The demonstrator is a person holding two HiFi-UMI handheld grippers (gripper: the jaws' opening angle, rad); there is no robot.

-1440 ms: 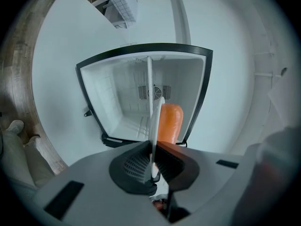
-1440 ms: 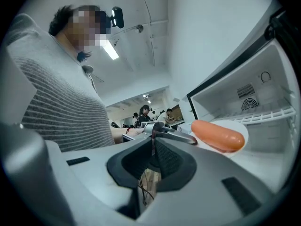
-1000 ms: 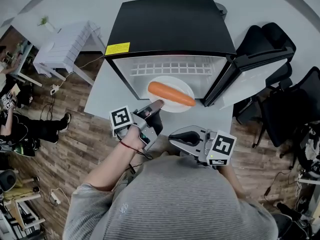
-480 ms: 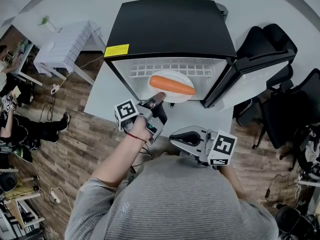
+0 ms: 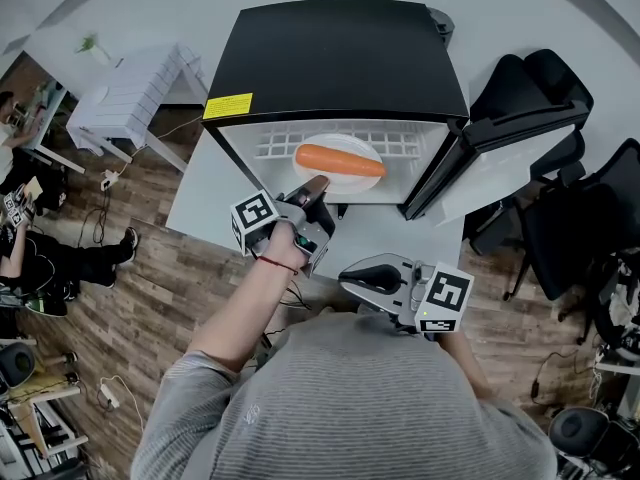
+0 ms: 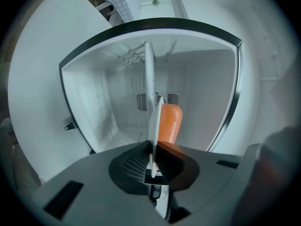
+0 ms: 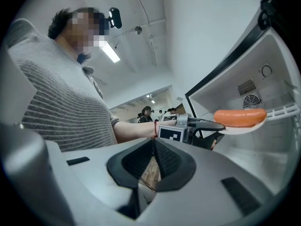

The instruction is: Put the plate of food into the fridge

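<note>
The left hand-held gripper (image 5: 317,192) pinched the rim of the white plate (image 5: 338,176), which bore a carrot (image 5: 340,159), inside the open fridge (image 5: 335,58). The right hand-held gripper (image 5: 372,274) was closed and empty.

An office-like workroom — black office chairs (image 5: 540,88), wood-look floor (image 5: 170,298), a mini fridge (image 5: 335,58) on a white table (image 5: 195,213).

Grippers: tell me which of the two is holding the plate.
The left gripper: its jaws pinch the rim of the white plate carrying the carrot, at the open fridge. The right gripper is shut on nothing, away from the plate.
</note>
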